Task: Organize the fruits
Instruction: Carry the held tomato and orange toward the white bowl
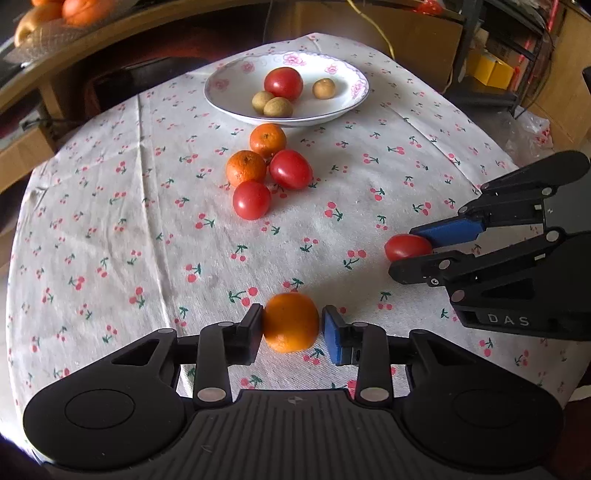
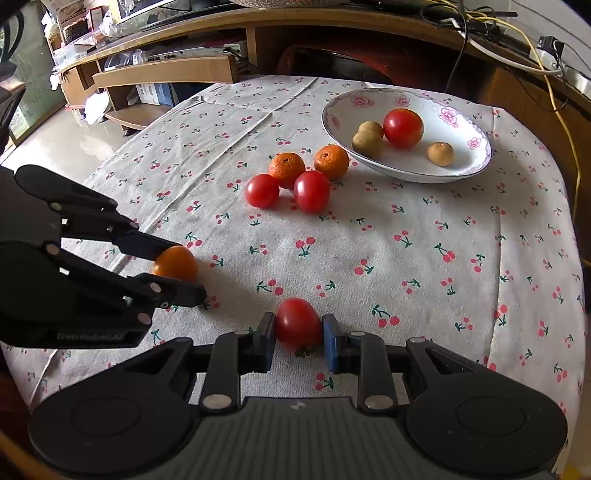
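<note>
My left gripper (image 1: 291, 325) is shut on an orange mandarin (image 1: 290, 322) low over the cherry-print cloth; the right wrist view shows the same gripper (image 2: 188, 269) and mandarin (image 2: 174, 263) at its left. Further right, my right gripper (image 2: 299, 332) is shut on a red tomato (image 2: 298, 324), and it also appears at the right of the left wrist view (image 1: 404, 251). Two mandarins (image 1: 246, 168) and two tomatoes (image 1: 252, 199) cluster mid-table. Behind them, a flowered white plate (image 1: 236, 70) holds a tomato (image 1: 283, 83) and three small brown fruits (image 1: 324, 88).
The cloth-covered table (image 2: 424, 236) drops off at its left, right and near edges. Curved wooden shelving (image 2: 170, 70) stands behind it, with cables (image 2: 554, 85) at the back right. A basket of orange fruit (image 1: 55, 18) sits on the shelf at the far left.
</note>
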`<state>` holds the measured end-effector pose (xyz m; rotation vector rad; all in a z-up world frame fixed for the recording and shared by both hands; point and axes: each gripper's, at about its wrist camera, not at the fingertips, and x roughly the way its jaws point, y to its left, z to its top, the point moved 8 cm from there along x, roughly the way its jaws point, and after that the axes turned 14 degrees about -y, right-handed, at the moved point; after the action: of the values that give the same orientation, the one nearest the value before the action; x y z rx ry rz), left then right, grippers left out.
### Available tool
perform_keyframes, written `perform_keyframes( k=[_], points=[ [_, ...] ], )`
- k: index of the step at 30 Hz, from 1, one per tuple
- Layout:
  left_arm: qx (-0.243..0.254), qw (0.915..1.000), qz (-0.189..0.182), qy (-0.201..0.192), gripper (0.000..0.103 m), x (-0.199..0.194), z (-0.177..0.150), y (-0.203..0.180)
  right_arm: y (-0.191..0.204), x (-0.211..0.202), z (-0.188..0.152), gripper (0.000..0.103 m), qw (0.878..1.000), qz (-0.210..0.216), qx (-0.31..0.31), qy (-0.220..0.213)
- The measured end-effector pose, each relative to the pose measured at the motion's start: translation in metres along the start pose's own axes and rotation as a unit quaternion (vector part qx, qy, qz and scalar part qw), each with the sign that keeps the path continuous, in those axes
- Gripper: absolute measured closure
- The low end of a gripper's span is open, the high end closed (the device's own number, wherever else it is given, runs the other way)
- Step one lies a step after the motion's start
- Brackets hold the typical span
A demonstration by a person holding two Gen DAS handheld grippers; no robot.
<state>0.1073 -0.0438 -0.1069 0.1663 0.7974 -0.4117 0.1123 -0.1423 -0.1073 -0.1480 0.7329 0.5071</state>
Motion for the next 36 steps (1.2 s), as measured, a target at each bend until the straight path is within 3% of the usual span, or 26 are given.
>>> perform_keyframes(
  k=[11,36],
  points=[
    [-0.003,0.9992,-0.007,-0.038,0.064,0.001,0.034,-0.004,-0.01,-0.006,0.022,0.076,0.999,-0.009,0.02,-0.026],
    [-0.019,0.995,0.023,-0.095,0.065,0.041,0.134,0.017,-0.076,0.013,0.101,0.076,0.989,-0.079,0.071,-0.099]
  ],
)
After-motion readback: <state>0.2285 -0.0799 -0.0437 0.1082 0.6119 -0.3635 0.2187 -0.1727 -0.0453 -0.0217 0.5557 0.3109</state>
